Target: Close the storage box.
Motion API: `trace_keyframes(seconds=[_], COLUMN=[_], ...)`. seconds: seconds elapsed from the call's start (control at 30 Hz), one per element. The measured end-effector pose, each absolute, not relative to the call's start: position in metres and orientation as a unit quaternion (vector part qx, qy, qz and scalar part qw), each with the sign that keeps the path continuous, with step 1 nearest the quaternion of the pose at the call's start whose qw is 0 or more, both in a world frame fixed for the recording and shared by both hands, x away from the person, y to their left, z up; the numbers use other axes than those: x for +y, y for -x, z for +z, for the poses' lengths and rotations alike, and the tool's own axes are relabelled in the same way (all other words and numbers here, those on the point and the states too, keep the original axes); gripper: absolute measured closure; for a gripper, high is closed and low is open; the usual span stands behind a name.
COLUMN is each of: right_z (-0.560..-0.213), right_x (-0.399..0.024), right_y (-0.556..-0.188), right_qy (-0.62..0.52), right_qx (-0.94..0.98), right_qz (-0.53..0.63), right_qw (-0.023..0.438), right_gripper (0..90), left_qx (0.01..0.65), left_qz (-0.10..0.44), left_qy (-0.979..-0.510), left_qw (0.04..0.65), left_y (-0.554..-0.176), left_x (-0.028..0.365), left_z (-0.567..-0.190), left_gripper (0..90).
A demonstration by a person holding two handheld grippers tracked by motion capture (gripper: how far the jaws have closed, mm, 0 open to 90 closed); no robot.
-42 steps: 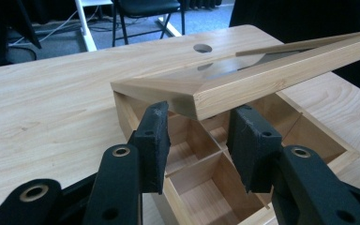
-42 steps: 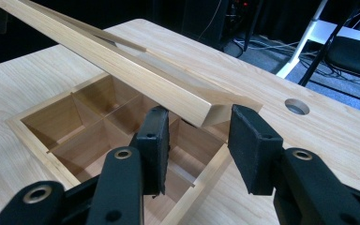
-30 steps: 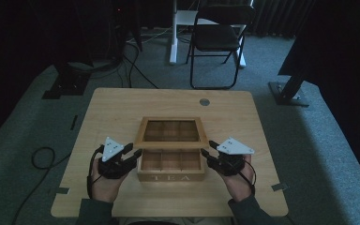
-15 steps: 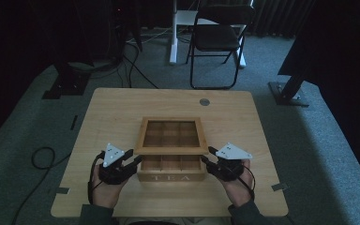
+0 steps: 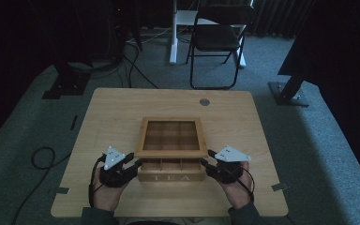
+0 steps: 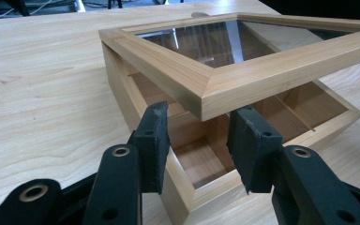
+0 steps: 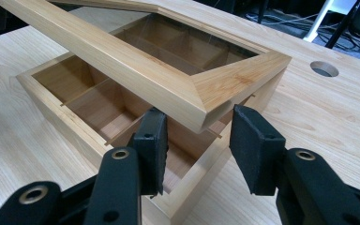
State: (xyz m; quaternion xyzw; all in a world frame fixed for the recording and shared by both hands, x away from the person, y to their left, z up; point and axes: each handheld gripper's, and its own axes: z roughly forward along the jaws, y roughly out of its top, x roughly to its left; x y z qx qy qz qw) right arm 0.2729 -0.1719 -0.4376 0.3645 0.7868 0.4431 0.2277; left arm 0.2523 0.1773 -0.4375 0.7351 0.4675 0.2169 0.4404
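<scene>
A wooden tea box (image 5: 171, 177) marked TEA stands near the front of the table, its several compartments bare. Its glass-paned lid (image 5: 171, 153) is tilted up at the front, hinged at the back. My left gripper (image 5: 136, 163) holds the lid's front left corner and my right gripper (image 5: 207, 163) holds the front right corner. In the left gripper view the pads (image 6: 153, 140) flank the lid corner (image 6: 201, 96) above the box (image 6: 187, 187). The right gripper view has the same grip: pads (image 7: 255, 147) either side of the lid corner (image 7: 206, 101), over the box (image 7: 93, 105).
The light wooden table (image 5: 112, 117) has a round cable hole (image 5: 204, 101) behind the box. A folding chair (image 5: 215, 37) and stand bases sit on the carpet beyond the far edge. A cable loop (image 5: 40, 157) lies on the floor at left.
Both hands have drawn slightly toward the table's near edge. The lid's front edge sits a little nearer the box's front wall in the picture. The grips look unchanged.
</scene>
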Motion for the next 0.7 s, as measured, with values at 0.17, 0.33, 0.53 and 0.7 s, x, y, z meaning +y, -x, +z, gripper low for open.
trace_keyframes(seconds=[0.17,0.33,0.53,0.7], right_z=[-0.4399,-0.4429,-0.4457,-0.4470], right_x=[-0.1717,-0.1709,-0.1711,-0.1710], right_y=[-0.2727,-0.2725,-0.2720,-0.2713], right_qy=[-0.363,-0.365,-0.365,-0.367], right_qx=[0.789,0.791,0.792,0.792], right_qz=[0.442,0.438,0.437,0.437], right_qw=[0.225,0.222,0.220,0.219], right_gripper=[56.3,55.7,55.6,55.6], left_qx=[0.469,0.470,0.470,0.469], left_qz=[0.215,0.206,0.203,0.203], left_qy=[-0.734,-0.734,-0.736,-0.737], left_qw=[0.442,0.444,0.443,0.442], left_y=[-0.2508,-0.2503,-0.2487,-0.2474], left_x=[0.1765,0.1762,0.1755,0.1763], left_z=[-0.4406,-0.4435,-0.4448,-0.4458], left_gripper=[58.6,58.7,58.6,58.5])
